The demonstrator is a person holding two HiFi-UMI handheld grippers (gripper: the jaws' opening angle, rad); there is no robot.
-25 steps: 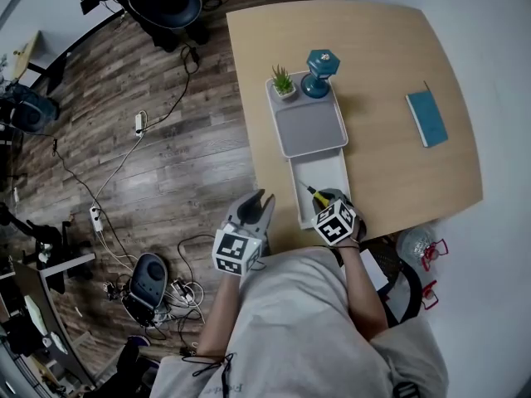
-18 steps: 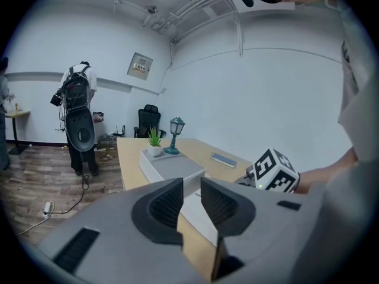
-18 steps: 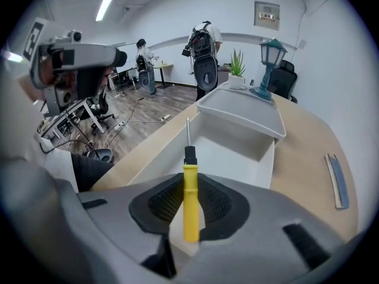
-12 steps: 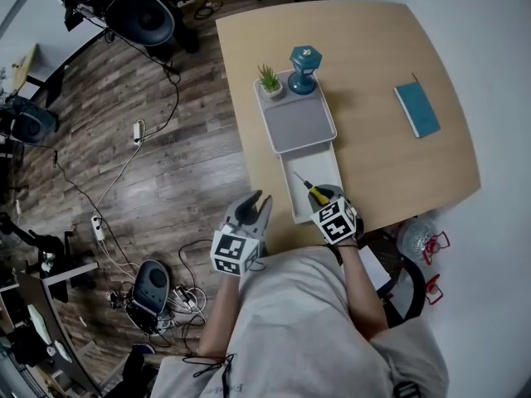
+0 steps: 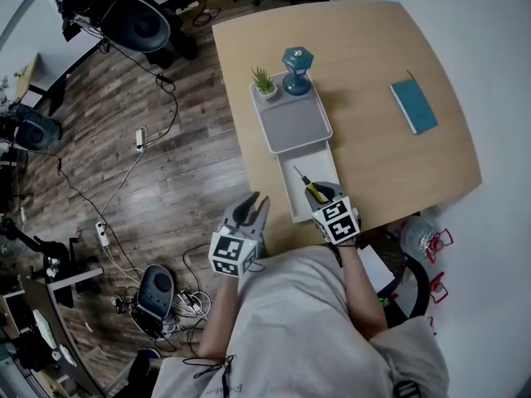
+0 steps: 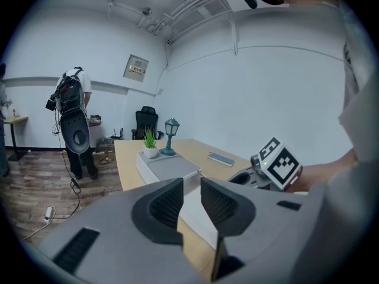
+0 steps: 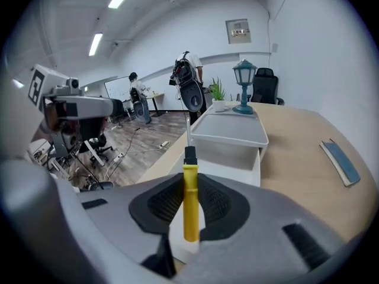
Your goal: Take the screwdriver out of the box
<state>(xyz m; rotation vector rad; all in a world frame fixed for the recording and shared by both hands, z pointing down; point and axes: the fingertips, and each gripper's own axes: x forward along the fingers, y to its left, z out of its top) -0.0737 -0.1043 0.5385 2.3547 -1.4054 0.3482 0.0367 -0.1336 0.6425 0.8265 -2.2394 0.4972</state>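
Observation:
A screwdriver (image 5: 314,191) with a yellow handle (image 7: 190,200) and a thin metal shaft is clamped between the pads of my right gripper (image 5: 326,197), which is shut on it. It hangs over the open white drawer (image 5: 309,172) of the grey-topped box (image 5: 290,123), shaft pointing away from me. In the right gripper view the handle stands upright between the jaws (image 7: 190,205), above the drawer (image 7: 240,158). My left gripper (image 5: 250,212) hovers off the table's left edge, jaws a little apart and holding nothing (image 6: 190,201).
A teal lamp (image 5: 296,66) and a small potted plant (image 5: 263,81) stand at the box's far end. A teal book (image 5: 413,106) lies at the table's right. Cables and chairs (image 5: 141,23) cover the wooden floor at the left. A person (image 7: 135,93) stands far off.
My right gripper has risen with the screwdriver, which now sits higher over the drawer and more upright. The left gripper has barely shifted.

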